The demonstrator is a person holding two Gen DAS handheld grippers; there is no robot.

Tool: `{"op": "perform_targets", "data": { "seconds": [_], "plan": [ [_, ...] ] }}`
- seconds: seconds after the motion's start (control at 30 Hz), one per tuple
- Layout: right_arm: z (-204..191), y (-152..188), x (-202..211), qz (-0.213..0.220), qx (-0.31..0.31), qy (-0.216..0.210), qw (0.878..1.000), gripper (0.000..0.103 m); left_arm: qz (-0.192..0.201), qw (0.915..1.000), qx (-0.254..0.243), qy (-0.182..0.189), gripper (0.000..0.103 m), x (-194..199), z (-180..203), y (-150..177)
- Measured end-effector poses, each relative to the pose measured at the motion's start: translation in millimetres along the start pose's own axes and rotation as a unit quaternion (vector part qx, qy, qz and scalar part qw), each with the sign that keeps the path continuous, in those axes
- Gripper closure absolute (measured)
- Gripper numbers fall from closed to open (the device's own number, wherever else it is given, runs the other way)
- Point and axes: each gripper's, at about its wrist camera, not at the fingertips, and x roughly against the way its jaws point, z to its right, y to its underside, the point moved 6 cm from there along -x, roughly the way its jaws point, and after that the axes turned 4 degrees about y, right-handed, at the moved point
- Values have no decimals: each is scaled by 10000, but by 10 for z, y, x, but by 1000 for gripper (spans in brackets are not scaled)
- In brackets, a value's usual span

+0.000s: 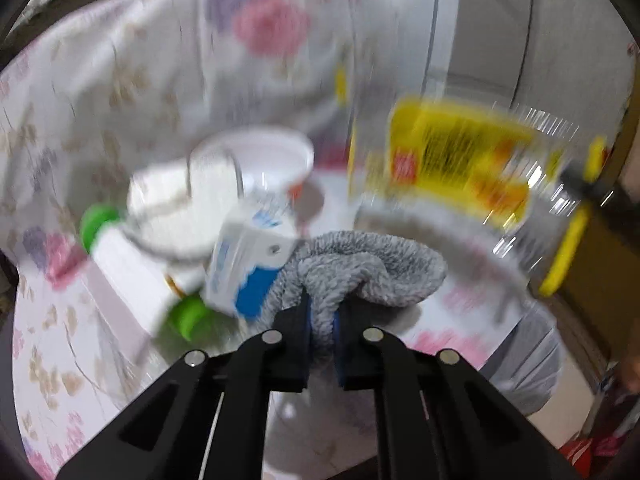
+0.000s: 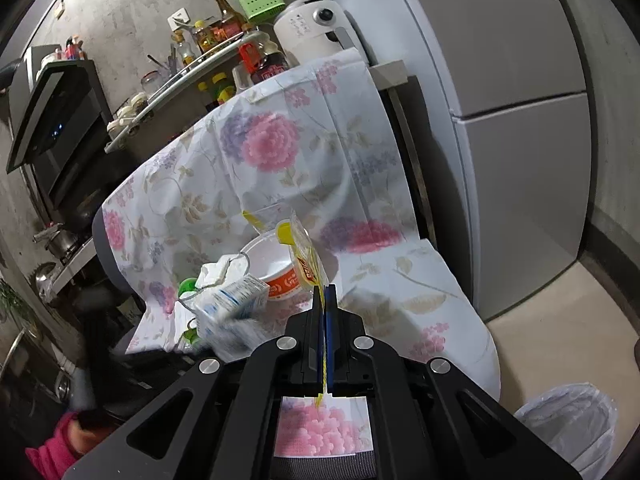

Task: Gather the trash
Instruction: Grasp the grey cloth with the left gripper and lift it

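A white cloth printed with pink and purple flowers [image 2: 280,148] drapes over a chair-like seat, covering its back and its seat, and the trash lies on it. Behind stands a rough concrete wall with a metal shelf of sauce bottles [image 2: 208,40], a green plastic basket [image 2: 260,0], a white air fryer [image 2: 308,28] and a black range hood [image 2: 52,108]. A grey refrigerator [image 2: 520,120] fills the right side, over a pale tiled floor. A bin lined with a clear bag [image 2: 568,428] sits low at the right, just beside the seat.

The left gripper [image 1: 322,320] is clenched on a fold of grey fluffy cloth [image 1: 372,268]; this view is blurred. Just beside the cloth lies a blue-and-white carton [image 1: 248,264], with a white bottle with green caps [image 1: 120,272], crumpled white tissue [image 1: 176,208] and a white paper bowl [image 1: 264,156] around it.

The right gripper [image 2: 325,292] is clamped tight on the edge of a clear plastic wrapper with a yellow label [image 2: 304,256], which hangs above the seat, in front of the bowl. At the lower left of the right wrist view a pink sleeve [image 2: 52,452] shows.
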Motion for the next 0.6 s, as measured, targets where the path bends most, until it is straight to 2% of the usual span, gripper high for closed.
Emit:
{"op": "perform_targets", "data": {
  "seconds": [0.1, 0.23, 0.33, 0.6],
  "plan": [
    [-65, -44, 8, 50, 71, -8, 10000, 102, 486, 9988, 69, 66, 96, 284, -59, -292],
    [-131, -90, 46, 118, 146, 7, 9998, 102, 893, 9959, 162, 58, 96, 548, -134, -550],
    [-146, -122, 70, 163, 168, 38, 9997, 102, 1060, 9941, 219, -50, 96, 662, -185, -687],
    [-13, -122, 184, 257, -13, 194, 9995, 102, 1179, 9923, 379, 3, 96, 733, -164, -660]
  ]
}}
